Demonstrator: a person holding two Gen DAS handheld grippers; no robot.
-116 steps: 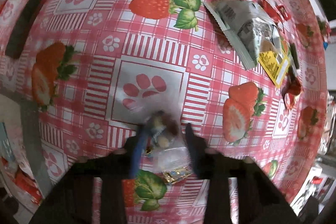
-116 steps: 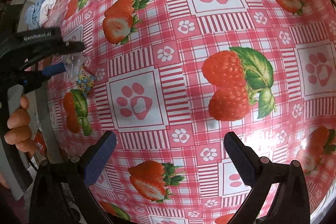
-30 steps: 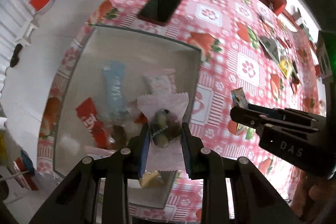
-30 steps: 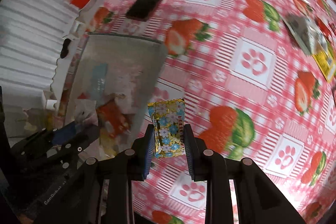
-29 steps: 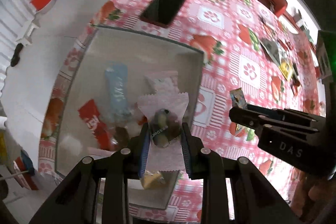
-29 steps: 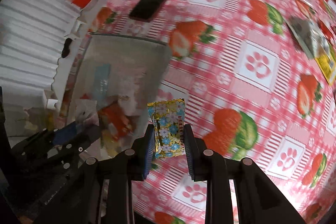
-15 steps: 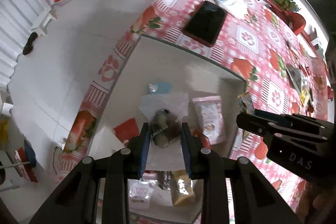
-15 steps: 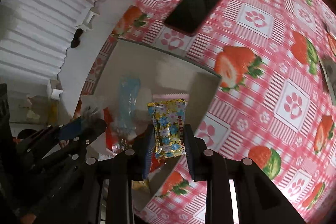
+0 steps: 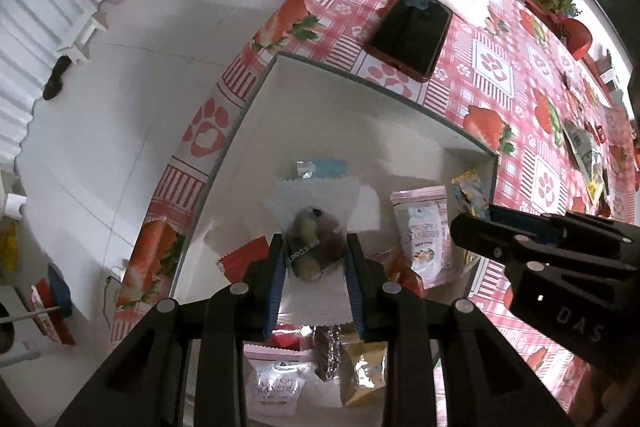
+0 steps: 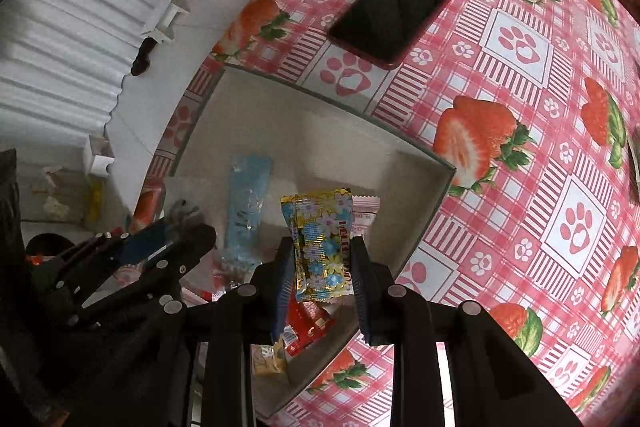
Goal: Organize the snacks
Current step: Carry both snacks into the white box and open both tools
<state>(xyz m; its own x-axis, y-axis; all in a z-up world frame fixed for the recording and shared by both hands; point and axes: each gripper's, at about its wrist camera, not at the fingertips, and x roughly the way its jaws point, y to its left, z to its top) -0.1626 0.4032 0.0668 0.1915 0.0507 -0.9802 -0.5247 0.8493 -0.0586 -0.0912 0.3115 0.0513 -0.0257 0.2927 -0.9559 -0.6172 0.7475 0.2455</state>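
You're at the drop-off: left gripper (image 9: 315,259) pinches a clear snack pack (image 9: 312,223), right gripper (image 10: 322,267) a flowery candy (image 10: 320,243), both over the box (image 9: 360,115) w/ other snacks, so next just open up & let go.

From my left wrist camera I see my left gripper (image 9: 315,257) clamped on a clear plastic snack packet with dark and pale contents (image 9: 314,223), held above the open grey rectangular box (image 9: 360,99). Inside the box lie a pink crispy-snack pouch (image 9: 422,231), a light blue wrapper (image 9: 322,167), a red wrapper (image 9: 242,259) and a gold foil packet (image 9: 362,375). My right gripper (image 9: 480,223) reaches in from the right, pinching a floral yellow candy wrapper (image 9: 468,193). A black phone (image 9: 412,31) rests on the strawberry-print pink tablecloth (image 9: 520,75).
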